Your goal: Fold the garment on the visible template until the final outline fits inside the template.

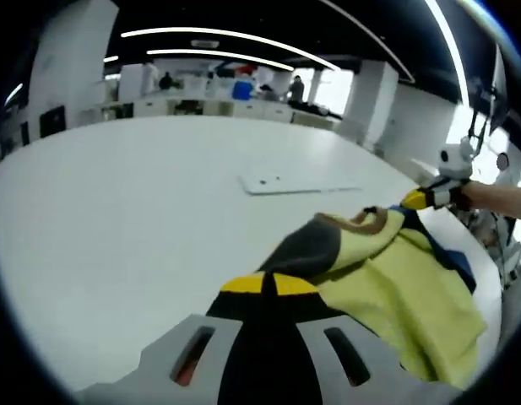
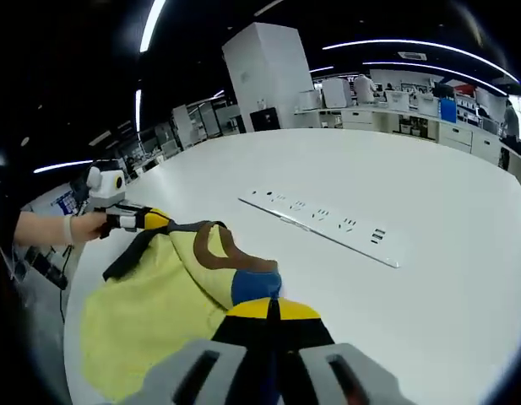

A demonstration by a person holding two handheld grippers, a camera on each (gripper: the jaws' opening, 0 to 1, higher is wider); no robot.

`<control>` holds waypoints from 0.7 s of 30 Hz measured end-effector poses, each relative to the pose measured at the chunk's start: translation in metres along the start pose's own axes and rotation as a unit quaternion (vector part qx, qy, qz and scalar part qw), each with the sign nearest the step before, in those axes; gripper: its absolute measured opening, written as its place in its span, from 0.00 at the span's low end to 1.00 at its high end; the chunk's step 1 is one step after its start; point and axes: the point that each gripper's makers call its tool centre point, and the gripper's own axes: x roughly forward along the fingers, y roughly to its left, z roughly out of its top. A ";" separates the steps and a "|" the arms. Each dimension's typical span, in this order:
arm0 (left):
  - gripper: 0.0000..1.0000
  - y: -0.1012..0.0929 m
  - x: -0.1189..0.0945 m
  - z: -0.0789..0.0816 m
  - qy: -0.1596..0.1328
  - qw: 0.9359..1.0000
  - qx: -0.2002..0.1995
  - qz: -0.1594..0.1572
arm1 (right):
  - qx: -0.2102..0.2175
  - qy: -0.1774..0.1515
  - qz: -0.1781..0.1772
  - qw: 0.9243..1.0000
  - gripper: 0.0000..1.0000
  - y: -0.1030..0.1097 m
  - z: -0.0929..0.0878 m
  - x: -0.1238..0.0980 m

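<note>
A yellow garment (image 1: 395, 287) with grey, blue and brown-collar parts stretches between the two grippers over the white table (image 1: 116, 211). My left gripper (image 1: 268, 285) is shut on its grey edge at the bottom of the left gripper view. The right gripper (image 1: 416, 199), held by a hand, grips the far end near the collar. In the right gripper view my right gripper (image 2: 268, 309) is shut on the garment (image 2: 150, 312) by its blue patch. The left gripper (image 2: 154, 219) pinches the far corner at the left.
A flat white power strip (image 2: 328, 218) lies on the table beyond the garment; the same power strip (image 1: 298, 181) appears in the left gripper view. The table's edge (image 1: 484, 253) runs close behind the garment. Desks, pillars and people stand far back.
</note>
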 end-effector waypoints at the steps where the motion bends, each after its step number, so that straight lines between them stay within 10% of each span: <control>1: 0.00 0.000 0.001 0.000 0.001 1.000 0.001 0.000 | 0.000 -0.001 -0.002 1.000 0.00 -0.002 0.001 0.001; 18: 0.00 0.004 0.007 0.003 -0.007 1.000 0.008 0.005 | -0.002 0.002 -0.015 1.000 0.00 -0.011 0.002 0.009; 21: 0.07 -0.001 0.006 0.005 -0.014 1.000 0.014 -0.005 | 0.001 -0.013 -0.010 1.000 0.18 -0.007 0.009 0.007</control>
